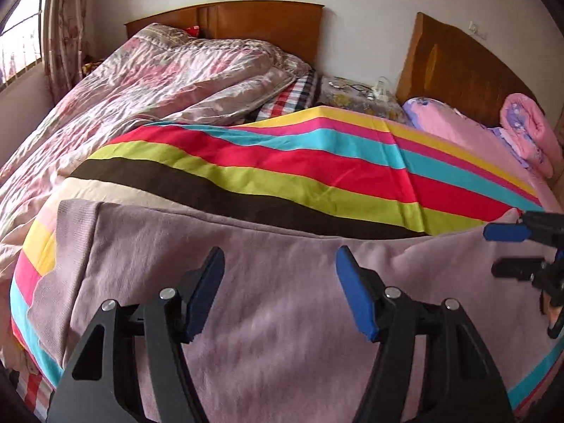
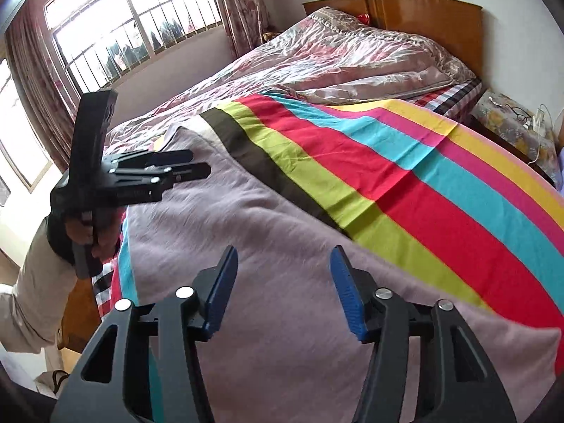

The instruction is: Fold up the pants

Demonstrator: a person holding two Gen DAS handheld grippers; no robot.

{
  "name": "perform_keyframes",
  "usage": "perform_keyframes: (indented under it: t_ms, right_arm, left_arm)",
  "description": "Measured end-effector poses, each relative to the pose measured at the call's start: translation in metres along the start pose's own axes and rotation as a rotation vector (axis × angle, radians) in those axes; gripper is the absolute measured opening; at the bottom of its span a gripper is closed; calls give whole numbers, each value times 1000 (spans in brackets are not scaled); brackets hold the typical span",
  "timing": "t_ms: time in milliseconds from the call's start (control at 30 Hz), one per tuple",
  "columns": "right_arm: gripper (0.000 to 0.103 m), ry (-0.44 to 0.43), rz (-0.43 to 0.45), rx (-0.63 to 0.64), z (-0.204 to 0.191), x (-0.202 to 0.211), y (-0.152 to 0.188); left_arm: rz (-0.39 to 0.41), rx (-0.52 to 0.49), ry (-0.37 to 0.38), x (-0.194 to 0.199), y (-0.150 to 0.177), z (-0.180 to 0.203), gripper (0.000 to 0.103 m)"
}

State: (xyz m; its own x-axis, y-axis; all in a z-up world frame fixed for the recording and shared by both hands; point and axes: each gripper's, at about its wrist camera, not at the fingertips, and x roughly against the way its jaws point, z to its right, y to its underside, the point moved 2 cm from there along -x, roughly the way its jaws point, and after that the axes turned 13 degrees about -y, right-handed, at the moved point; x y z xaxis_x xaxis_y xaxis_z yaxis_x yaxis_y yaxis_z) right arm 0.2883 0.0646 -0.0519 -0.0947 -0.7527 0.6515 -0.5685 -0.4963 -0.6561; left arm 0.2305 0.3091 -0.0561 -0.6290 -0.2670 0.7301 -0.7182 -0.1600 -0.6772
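Both wrist cameras look steeply down from close above the near edge of the bed [image 1: 148, 81], the left one facing the headboard [image 1: 261, 24] and the right one angled toward the window [image 2: 134, 17], sharing the mauve pants [image 1: 282, 264] and striped sheet [image 2: 405, 176].

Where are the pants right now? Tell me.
The pants lie spread flat on the striped sheet at the near edge of the bed, filling the lower half of both wrist views, under both open grippers.
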Motion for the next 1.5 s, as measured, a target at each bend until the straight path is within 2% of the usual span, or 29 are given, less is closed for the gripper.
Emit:
perform_keyframes:
  t_ms: [100,200,300,367,433,467,500,633,667,700,733,767,833,867,933,1033,1100,1200,1233,1267,1300,1333,1433,1500]
  right_arm:
    - [45,-40,-66,61,12,-22,-24]
    - [42,-93,-193,199,6,-56,-35]
    - [31,-106,-292,281,1,-82,-35]
    - [27,-95,-327,298,2,-90,-32]
    - [21,-89,-329,300,4,-93,-28]
    - [11,-56,-314,323,2,-91,-26]
    - [7,-20,-297,351,-2,-87,-25]
    - [4,211,-153,587,-53,-60,-18]
    - [4,228,-118,604,-60,-55,-17]
    - [4,239,-89,594,-62,-54,-16]
    - [7,239,-100,576,-58,-57,-14]
    - [11,244,-147,538,-45,-67,-11]
    - [14,257,-172,439,-18,-72,-7]
    - [15,228,-155,353,-4,-65,-8]
    - [23,228,-70,227,15,-40,-8]
    - [24,219,13,112,29,-6,3]
    - [24,172,15,61,32,1,15]
    - [25,164,-34,38,27,-12,32]
    - [34,159,-59,21,28,-18,39]
    - [37,143,-77,-2,32,-23,44]
    - [38,130,-50,-2,31,-21,47]
    - [38,119,-44,-16,33,-19,49]
    - [38,126,-19,-61,37,-5,55]
    - [39,167,-2,-81,36,10,59]
  left_arm:
    - [8,85,-34,4,12,-24,66]
    - [-20,132,-39,0,25,-43,66]
    - [-17,104,-34,-4,27,-46,67]
    - [-14,95,-32,-7,25,-43,72]
    - [-10,103,-31,-8,24,-41,76]
    - [-8,104,-41,-8,24,-38,76]
    - [-1,109,-46,-6,23,-37,76]
    - [50,159,-58,7,20,-40,76]
    - [46,161,-81,5,20,-42,77]
    - [29,162,-92,1,21,-43,77]
    - [7,168,-92,-7,23,-45,77]
    - [10,166,-98,-10,26,-44,77]
    - [18,122,-140,-6,27,-37,77]
    - [19,109,-154,-2,27,-34,77]
    - [38,124,-116,13,28,-32,77]
    - [53,114,-24,29,25,-18,79]
    - [42,44,46,29,20,9,79]
    - [0,-87,146,16,12,56,81]
    - [-33,-112,182,5,10,70,82]
    - [-76,-118,187,-10,9,78,83]
    - [-119,-109,151,-28,9,81,83]
    - [-87,-108,147,-29,9,83,85]
    - [-117,-83,169,-31,5,79,87]
    - [-109,-68,149,-27,6,76,87]
